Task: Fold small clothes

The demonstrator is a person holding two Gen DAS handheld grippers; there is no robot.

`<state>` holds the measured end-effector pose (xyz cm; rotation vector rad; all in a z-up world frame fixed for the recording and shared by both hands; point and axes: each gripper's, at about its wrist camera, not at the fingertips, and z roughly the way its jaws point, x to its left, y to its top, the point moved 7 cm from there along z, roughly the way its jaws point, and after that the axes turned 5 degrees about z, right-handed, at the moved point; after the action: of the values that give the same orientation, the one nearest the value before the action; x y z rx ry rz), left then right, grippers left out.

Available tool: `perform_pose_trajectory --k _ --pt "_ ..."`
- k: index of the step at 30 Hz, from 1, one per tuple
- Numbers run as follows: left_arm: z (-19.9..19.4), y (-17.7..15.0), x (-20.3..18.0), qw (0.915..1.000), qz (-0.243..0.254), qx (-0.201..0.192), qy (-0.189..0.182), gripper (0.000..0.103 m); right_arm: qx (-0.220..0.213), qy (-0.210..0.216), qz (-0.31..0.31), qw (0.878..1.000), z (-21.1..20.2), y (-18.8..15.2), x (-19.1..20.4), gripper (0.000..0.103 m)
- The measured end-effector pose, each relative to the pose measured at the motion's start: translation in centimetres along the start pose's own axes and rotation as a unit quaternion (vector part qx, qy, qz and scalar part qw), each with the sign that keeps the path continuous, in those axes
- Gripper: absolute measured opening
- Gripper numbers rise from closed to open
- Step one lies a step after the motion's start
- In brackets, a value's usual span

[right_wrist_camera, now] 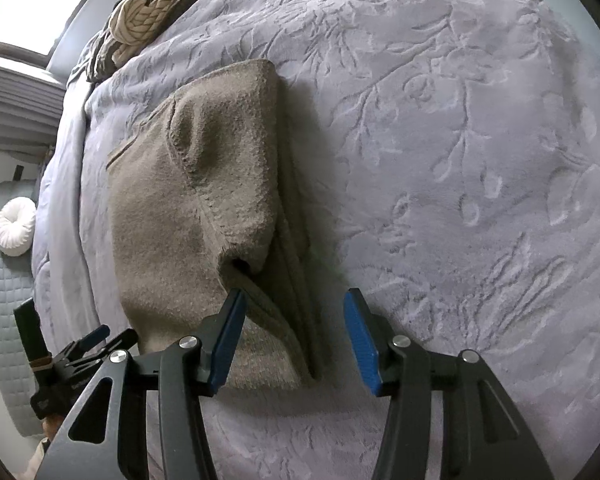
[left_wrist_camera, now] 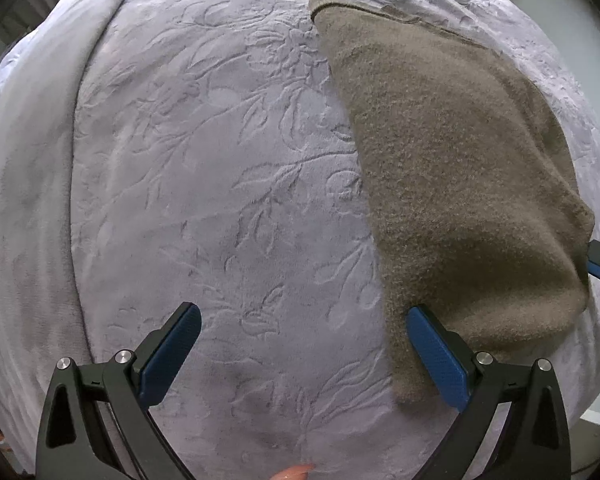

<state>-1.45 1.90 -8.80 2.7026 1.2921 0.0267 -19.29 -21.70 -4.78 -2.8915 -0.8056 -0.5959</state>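
Brown knit garment (right_wrist_camera: 204,216) lies folded on the lavender embossed blanket (right_wrist_camera: 440,128), left of centre in the right wrist view and at right in the left wrist view, its layers stacked with edges roughly aligned, so it looks set down as finished. Left gripper (left_wrist_camera: 304,356) is spread wide and grasps nothing, one pad just over the cloth's lower edge. Right gripper (right_wrist_camera: 296,340) is released too, straddling the near corner without pinching, probably letting go so the fold stays undisturbed.
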Motion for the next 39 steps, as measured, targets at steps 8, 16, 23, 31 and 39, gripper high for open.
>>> perform_pose_trajectory --k 8,16,23,31,39 --pt "-1.0 1.6 2.0 0.9996 -0.017 -0.021 0.011 0.103 -0.008 0.038 0.004 0.999 -0.2 1.8 0.5 0.067" --pt "-1.5 4.1 2.4 0.9973 -0.045 -0.041 -0.04 0.103 0.01 0.077 0.039 0.996 1.2 4.3 0.0 0.068" --pt "-0.3 6.8 1.0 0.9953 -0.05 -0.048 -0.068 0.103 0.024 0.12 0.044 0.991 3.2 6.6 0.7 0.068" --pt "1.5 9.7 -1.3 0.9885 -0.055 -0.049 -0.132 0.103 0.061 0.162 0.023 0.985 5.6 8.0 2.0 0.07" --pt "3.3 10.9 -3.9 0.9844 -0.043 -0.042 -0.166 0.103 0.094 0.191 -0.032 0.976 7.0 8.0 5.4 0.072"
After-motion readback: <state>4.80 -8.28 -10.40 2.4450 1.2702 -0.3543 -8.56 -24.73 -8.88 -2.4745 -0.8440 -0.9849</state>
